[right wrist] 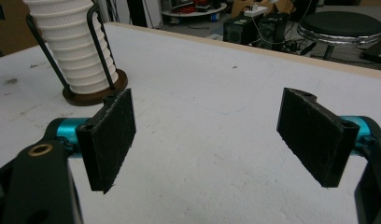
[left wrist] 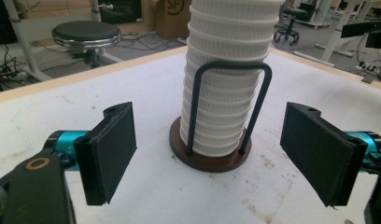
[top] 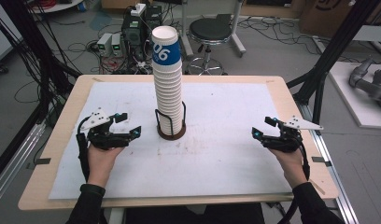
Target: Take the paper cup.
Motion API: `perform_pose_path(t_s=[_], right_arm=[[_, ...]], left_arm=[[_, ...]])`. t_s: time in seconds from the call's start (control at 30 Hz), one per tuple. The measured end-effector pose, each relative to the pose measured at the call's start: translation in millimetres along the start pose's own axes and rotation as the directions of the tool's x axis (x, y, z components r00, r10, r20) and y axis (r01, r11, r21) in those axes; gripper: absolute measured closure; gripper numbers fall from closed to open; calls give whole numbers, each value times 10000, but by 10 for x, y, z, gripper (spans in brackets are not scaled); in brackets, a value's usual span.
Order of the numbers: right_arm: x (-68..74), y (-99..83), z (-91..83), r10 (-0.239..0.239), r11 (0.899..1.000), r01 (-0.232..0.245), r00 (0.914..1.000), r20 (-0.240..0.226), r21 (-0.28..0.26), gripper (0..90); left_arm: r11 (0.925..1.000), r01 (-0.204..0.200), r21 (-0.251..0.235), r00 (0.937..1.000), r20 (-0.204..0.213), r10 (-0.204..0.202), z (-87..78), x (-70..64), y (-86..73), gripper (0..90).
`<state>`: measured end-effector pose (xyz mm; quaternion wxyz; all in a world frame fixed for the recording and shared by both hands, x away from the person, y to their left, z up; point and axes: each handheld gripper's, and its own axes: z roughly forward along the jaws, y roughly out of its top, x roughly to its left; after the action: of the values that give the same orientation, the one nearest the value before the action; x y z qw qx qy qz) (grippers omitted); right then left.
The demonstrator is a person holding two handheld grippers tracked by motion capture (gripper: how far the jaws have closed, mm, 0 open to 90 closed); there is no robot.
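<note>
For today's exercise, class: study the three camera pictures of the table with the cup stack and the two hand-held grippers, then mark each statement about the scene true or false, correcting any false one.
1. The stack of cups stands in a wire holder on a round dark base. True.
2. The left gripper is shut on the stack. False: its jaws stand wide apart, and it is off to the side of the stack.
3. The top cup bears a blue band with white numerals. True.
4. The right gripper holds a single cup. False: it is open and holds nothing.
5. The stack lies tipped over on the white mat. False: it stands upright.
</note>
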<state>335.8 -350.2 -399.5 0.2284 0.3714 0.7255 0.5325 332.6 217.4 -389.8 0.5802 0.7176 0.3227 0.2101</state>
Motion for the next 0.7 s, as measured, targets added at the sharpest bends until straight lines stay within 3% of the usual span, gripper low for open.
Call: perform_pose_path(t_s=[0.1,0.27,0.57,0.7], right_arm=[[-7,3,-4,82,9999,-82,10000,9,-99,201],[-13,-2,2,45,10000,-45,10000,-26,-27,202],[16,-15,-2,-62,9999,63,10000,-39,102,201],[9,-21,4,-70,9998,69,10000,16,181,202]], left_arm=[[9995,-152,-289,9999,7,153,-34,-14,62,183],[9995,-165,-254,9999,37,166,-25,-13,61,182],[9956,221,-908,9995,251,-199,-41,-15,95,168],[9952,39,-975,9994,344,-5,-13,-35,144,168]])
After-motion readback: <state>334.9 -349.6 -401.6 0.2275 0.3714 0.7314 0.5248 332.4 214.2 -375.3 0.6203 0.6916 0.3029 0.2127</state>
